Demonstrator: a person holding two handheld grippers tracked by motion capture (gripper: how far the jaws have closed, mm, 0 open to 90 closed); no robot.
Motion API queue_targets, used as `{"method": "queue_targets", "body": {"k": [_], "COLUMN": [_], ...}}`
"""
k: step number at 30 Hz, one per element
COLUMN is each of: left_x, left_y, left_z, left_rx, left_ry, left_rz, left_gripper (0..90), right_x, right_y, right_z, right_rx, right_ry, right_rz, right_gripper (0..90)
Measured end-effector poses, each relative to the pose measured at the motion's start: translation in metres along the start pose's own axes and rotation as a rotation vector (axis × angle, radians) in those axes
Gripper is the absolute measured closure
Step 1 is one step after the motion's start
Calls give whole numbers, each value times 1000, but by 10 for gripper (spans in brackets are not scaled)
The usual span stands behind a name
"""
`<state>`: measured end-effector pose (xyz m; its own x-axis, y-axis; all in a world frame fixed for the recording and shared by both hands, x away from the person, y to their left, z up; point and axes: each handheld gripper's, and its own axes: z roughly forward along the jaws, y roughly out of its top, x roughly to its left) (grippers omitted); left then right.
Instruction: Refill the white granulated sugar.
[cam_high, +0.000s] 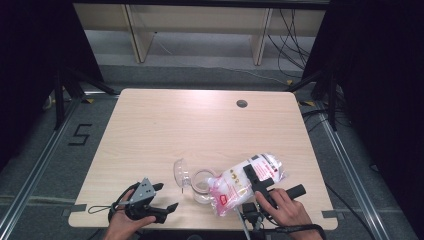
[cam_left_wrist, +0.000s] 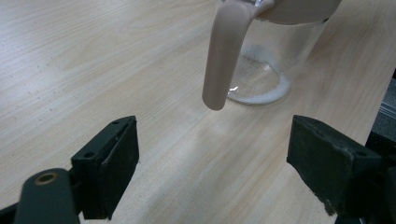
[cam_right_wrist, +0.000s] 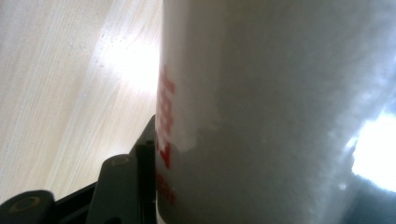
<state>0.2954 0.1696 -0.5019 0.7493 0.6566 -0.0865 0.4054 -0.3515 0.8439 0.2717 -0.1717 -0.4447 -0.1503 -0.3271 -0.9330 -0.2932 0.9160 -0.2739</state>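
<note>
clear jar (cam_high: 202, 186) holds white powder; powder bag (cam_high: 247, 182) tilted above.

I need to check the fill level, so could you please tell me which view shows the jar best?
The left gripper view: the jar stands close, with its clear wall, white powder at the bottom and beige handle sharp. The high view shows it small, partly behind the bag. The right gripper view shows the bag instead.

Table (cam_high: 165, 125): pale wood-grain top with rounded corners and a round grommet hole (cam_high: 242, 103) near its far edge. A clear glass jar (cam_high: 202, 185) stood on it near the front edge.
</note>
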Motion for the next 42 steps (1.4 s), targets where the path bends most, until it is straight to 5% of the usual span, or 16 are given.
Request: {"method": "queue_targets", "body": {"k": [15,20,21,22,24,36,42], "left_x": [0,0,0,0,0,0,0], "left_y": [1,1,1,1,1,1,1], "left_z": [-2,-1,-2,-2,-2,-1,-1], "left_rx": [12,12,13,14,13,11,7], "left_ry": [2,2,2,2,2,4,1], "left_rz": [10,10,11,11,11,10,4], "left_gripper": [164,164,164,164,164,164,165], "right_x": [-1,2,-1,1,-2,-1,-2], "right_y": [0,-1,0,-1,-1,-2,-2], "right_z": [0,0,1,-1,0,-2,-1], "right_rx": [-12,-9,-22,-3,-17,-1,-18], "right_ry": [-8,-8,-15,-7,-14,-7,-15], "right_rz": [-32,-8,-52,-14,-53,-21,-46], "right_gripper": [477,478,478,478,478,481,481]}}
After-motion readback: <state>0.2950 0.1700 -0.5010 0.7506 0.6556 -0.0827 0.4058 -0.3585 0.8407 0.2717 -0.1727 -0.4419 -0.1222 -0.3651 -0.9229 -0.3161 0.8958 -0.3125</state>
